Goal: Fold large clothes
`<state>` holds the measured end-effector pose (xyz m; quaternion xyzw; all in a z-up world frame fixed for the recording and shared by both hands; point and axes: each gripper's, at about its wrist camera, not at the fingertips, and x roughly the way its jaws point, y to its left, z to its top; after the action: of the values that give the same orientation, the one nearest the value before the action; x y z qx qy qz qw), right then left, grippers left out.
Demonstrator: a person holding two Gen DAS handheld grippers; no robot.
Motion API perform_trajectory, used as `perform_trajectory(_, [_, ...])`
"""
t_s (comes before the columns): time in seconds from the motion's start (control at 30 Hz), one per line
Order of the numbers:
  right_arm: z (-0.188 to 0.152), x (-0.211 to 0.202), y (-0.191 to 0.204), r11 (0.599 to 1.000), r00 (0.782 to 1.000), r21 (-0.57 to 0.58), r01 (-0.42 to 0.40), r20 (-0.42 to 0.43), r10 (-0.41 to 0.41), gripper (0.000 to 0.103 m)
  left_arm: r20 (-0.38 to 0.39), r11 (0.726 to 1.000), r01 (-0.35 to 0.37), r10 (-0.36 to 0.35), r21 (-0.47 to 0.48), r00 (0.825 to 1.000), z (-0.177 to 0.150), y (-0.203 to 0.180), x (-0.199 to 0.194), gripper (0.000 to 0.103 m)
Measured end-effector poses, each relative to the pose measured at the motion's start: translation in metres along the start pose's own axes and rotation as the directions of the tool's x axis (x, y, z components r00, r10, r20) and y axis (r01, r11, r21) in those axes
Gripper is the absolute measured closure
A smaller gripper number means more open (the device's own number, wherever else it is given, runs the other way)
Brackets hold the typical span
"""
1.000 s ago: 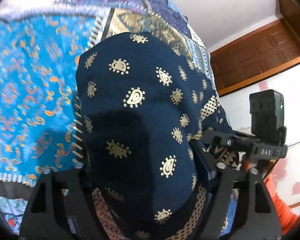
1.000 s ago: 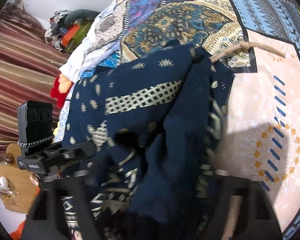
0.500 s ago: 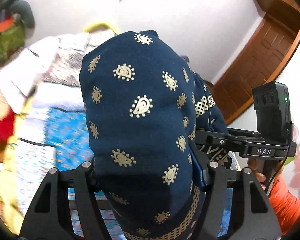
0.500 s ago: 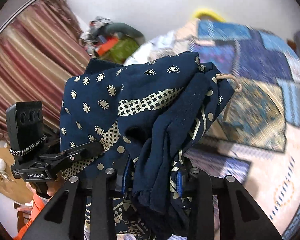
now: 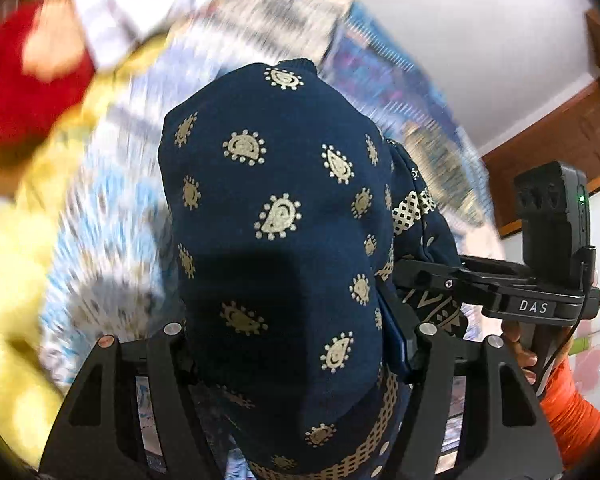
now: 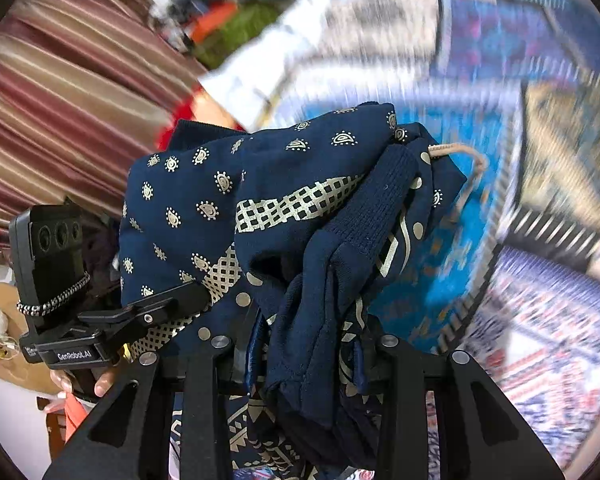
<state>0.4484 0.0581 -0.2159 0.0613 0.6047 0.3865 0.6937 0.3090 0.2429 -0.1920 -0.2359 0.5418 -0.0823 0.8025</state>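
Both claws clamp the navy printed garment [image 5: 284, 240], bunched thick between each pair of jaws, so it can be carried as one bundle. The left claw [image 5: 296, 344] and right claw [image 6: 300, 352] hold it above the patterned bed [image 6: 440, 280]. The blurred surroundings probably leave free room below; the clothes pile [image 5: 32, 92] crowds the upper left.

Navy garment [image 5: 284, 240] bulges over left claw [image 5: 296, 344]: pads and fingertips hidden under cloth. Garment's lower end cut off by bottom edge. Behind garment, patterned bedspread [image 5: 112, 216] only motion-smeared; red thing [image 5: 24, 92] above-left of garment too blurred to name.

Right wrist view: garment [image 6: 284, 216] covers right claw [image 6: 304, 352], pads unseen. Bedspread [image 6: 548, 160] right of garment streaked; clutter pile [image 6: 228, 20] above garment too small to tell.
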Motion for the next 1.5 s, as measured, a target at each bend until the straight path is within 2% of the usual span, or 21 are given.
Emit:
perform_trajectory(0.1, [-0.011, 0.041, -0.021, 0.999, 0.997, 0.03, 0.03, -0.066, -0.028, 0.071, -0.064, 0.999, -0.009, 0.006, -0.045, 0.998, -0.016, 0.029, 0.033, 0.033])
perform_trajectory(0.2, [-0.014, 0.056, -0.033, 0.999, 0.997, 0.012, 0.047, -0.068, -0.046, 0.07, -0.005, 1.0, -0.006, 0.006, 0.0, 1.0, -0.026, 0.027, 0.029, 0.028])
perform_trajectory(0.27, [-0.015, 0.054, -0.027, 0.997, 0.995, -0.051, 0.063, -0.074, -0.067, 0.068, 0.028, 0.997, -0.069, 0.069, 0.024, 0.997, -0.029, 0.023, 0.03, 0.023])
perform_trajectory(0.3, [-0.019, 0.052, -0.024, 0.993, 0.993, -0.088, 0.082, -0.073, -0.088, 0.062, 0.051, 0.992, -0.116, 0.114, 0.046, 0.992, -0.034, 0.017, 0.027, 0.02])
perform_trajectory(0.37, [-0.027, 0.05, -0.016, 0.977, 0.985, -0.149, 0.154, -0.055, -0.164, 0.042, 0.072, 0.979, -0.186, 0.181, 0.081, 0.981, -0.038, 0.013, 0.026, 0.012])
perform_trajectory(0.4, [-0.033, 0.049, -0.012, 0.963, 0.977, -0.178, 0.201, -0.04, -0.211, 0.026, 0.077, 0.972, -0.215, 0.208, 0.097, 0.975, -0.043, 0.014, 0.025, 0.01])
perform_trajectory(0.43, [-0.035, 0.047, -0.009, 0.953, 0.971, -0.198, 0.228, -0.031, -0.239, 0.016, 0.084, 0.967, -0.231, 0.223, 0.106, 0.971, -0.048, 0.014, 0.023, 0.01])
perform_trajectory(0.53, [-0.054, 0.044, -0.006, 0.919, 0.957, -0.289, 0.269, -0.027, -0.288, 0.016, 0.088, 0.964, -0.252, 0.245, 0.084, 0.966, -0.06, 0.017, 0.024, 0.01])
perform_trajectory(0.63, [-0.073, 0.036, -0.009, 0.908, 0.952, -0.32, 0.271, -0.054, -0.303, 0.016, 0.083, 0.958, -0.278, 0.272, 0.075, 0.959, -0.077, 0.011, 0.02, 0.005])
perform_trajectory(0.7, [-0.083, 0.024, -0.014, 0.911, 0.952, -0.309, 0.275, -0.047, -0.303, 0.015, 0.086, 0.948, -0.306, 0.298, 0.092, 0.951, -0.094, 0.005, 0.017, 0.005])
perform_trajectory(0.8, [-0.097, 0.001, -0.021, 0.922, 0.954, -0.28, 0.268, -0.054, -0.293, 0.015, 0.12, 0.934, -0.351, 0.343, 0.062, 0.932, -0.107, -0.005, 0.01, 0.005])
perform_trajectory(0.9, [-0.112, -0.025, -0.02, 0.922, 0.954, -0.263, 0.283, -0.025, -0.3, 0.015, 0.134, 0.934, -0.356, 0.349, 0.028, 0.927, -0.112, -0.012, -0.012, 0.006])
perform_trajectory(0.93, [-0.116, -0.033, -0.015, 0.92, 0.953, -0.263, 0.292, -0.007, -0.304, 0.015, 0.155, 0.929, -0.37, 0.361, 0.03, 0.92, -0.113, -0.018, -0.022, 0.006])
perform_trajectory(1.0, [-0.127, -0.062, -0.004, 0.919, 0.956, -0.265, 0.294, 0.066, -0.287, 0.015, 0.213, 0.911, -0.409, 0.391, 0.046, 0.895, -0.115, -0.035, -0.043, 0.006])
perform_trajectory(1.1, [-0.137, -0.107, 0.02, 0.921, 0.955, -0.273, 0.278, 0.182, -0.234, 0.015, 0.338, 0.888, -0.456, 0.412, 0.059, 0.846, -0.119, -0.068, -0.089, 0.007])
perform_trajectory(1.17, [-0.145, -0.139, 0.042, 0.92, 0.944, -0.287, 0.267, 0.272, -0.189, 0.015, 0.439, 0.882, -0.468, 0.401, 0.052, 0.804, -0.123, -0.09, -0.125, 0.007])
perform_trajectory(1.2, [-0.152, -0.162, 0.057, 0.918, 0.93, -0.301, 0.26, 0.334, -0.154, 0.015, 0.502, 0.88, -0.472, 0.389, 0.045, 0.772, -0.128, -0.105, -0.148, 0.007])
perform_trajectory(1.23, [-0.152, -0.172, 0.065, 0.916, 0.92, -0.307, 0.257, 0.367, -0.135, 0.015, 0.544, 0.88, -0.473, 0.378, 0.04, 0.749, -0.132, -0.115, -0.163, 0.007])
perform_trajectory(1.33, [-0.176, -0.226, 0.103, 0.906, 0.854, -0.339, 0.253, 0.519, -0.044, 0.015, 0.687, 0.881, -0.472, 0.323, 0.034, 0.651, -0.152, -0.15, -0.212, 0.007])
perform_trajectory(1.43, [-0.2, -0.265, 0.132, 0.901, 0.775, -0.348, 0.257, 0.632, 0.023, 0.015, 0.78, 0.884, -0.466, 0.259, 0.048, 0.57, -0.175, -0.182, -0.245, 0.007])
perform_trajectory(1.5, [-0.215, -0.284, 0.149, 0.901, 0.732, -0.354, 0.25, 0.678, 0.063, 0.015, 0.827, 0.877, -0.478, 0.234, 0.047, 0.512, -0.192, -0.199, -0.259, 0.007])
